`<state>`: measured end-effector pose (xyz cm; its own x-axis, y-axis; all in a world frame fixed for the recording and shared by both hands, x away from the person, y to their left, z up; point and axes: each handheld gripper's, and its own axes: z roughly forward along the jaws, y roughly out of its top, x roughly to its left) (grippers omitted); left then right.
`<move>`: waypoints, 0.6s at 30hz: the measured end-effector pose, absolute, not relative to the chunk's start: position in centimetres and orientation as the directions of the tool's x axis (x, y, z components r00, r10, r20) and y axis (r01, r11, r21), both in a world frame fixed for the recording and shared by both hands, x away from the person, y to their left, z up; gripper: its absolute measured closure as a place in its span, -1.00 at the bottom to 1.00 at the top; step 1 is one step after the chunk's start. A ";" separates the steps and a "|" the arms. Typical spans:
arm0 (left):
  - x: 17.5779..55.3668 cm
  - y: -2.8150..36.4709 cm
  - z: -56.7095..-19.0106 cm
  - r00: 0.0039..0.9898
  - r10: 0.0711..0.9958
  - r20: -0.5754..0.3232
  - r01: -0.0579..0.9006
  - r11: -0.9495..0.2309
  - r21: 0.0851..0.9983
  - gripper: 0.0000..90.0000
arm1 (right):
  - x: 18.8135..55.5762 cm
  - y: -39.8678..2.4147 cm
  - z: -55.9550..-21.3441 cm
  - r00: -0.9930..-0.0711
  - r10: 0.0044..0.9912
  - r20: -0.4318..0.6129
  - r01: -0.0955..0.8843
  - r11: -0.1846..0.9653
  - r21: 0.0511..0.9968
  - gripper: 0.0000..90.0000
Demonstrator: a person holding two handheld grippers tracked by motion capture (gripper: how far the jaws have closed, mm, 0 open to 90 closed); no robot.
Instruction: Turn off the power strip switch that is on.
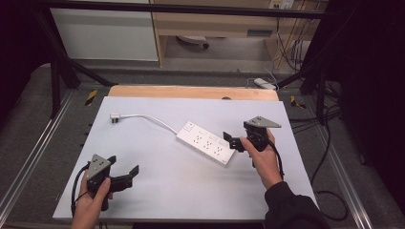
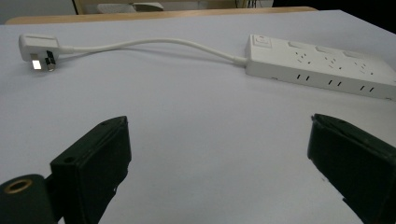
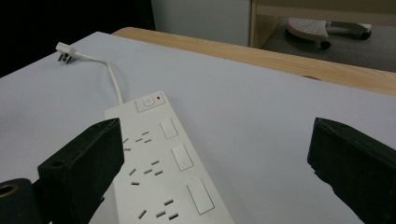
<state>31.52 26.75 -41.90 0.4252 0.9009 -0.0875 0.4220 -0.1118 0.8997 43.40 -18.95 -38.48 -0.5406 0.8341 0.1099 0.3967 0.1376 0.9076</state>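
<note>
A white power strip [image 1: 206, 142] [image 2: 322, 65] [image 3: 161, 163] lies slanted in the middle of the grey-white mat. Its white cord [image 1: 153, 120] [image 2: 154, 44] runs to a plug [image 1: 114, 117] [image 2: 39, 52] [image 3: 64, 52] at the far left. My right gripper [image 1: 230, 141] [image 3: 215, 172] is open at the strip's right end, its jaws spread just above that end. My left gripper [image 1: 125, 172] [image 2: 217, 172] is open near the mat's front left corner, well short of the strip, with nothing between its jaws.
The mat [image 1: 157, 191] lies on a wooden table whose far edge [image 1: 191, 91] shows behind it. Black frame posts [image 1: 55, 81] stand at the far left and right. Cables [image 1: 325, 143] trail on the floor to the right.
</note>
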 end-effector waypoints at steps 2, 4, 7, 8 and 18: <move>31.5 26.7 -41.9 0.423 0.902 -0.088 0.424 -0.111 0.899 -0.86 | 43.2 -19.3 -38.3 -0.541 0.833 0.116 0.393 0.128 0.910 -0.91; 31.6 26.7 -41.9 0.421 0.903 -0.090 0.425 -0.109 0.899 -0.86 | 43.0 -19.7 -38.1 -0.540 0.833 0.119 0.384 0.118 0.916 -0.91; 31.5 26.7 -41.9 0.424 0.902 -0.087 0.423 -0.111 0.899 -0.86 | 42.7 -20.3 -37.7 -0.536 0.835 0.123 0.374 0.105 0.922 -0.90; 31.5 26.7 -41.9 0.423 0.902 -0.088 0.423 -0.111 0.900 -0.86 | 42.6 -20.5 -37.6 -0.535 0.836 0.123 0.369 0.100 0.924 -0.90; 31.5 26.8 -41.9 0.422 0.902 -0.090 0.425 -0.109 0.899 -0.86 | 41.6 -22.1 -36.9 -0.537 0.835 0.116 0.352 0.097 0.931 -0.87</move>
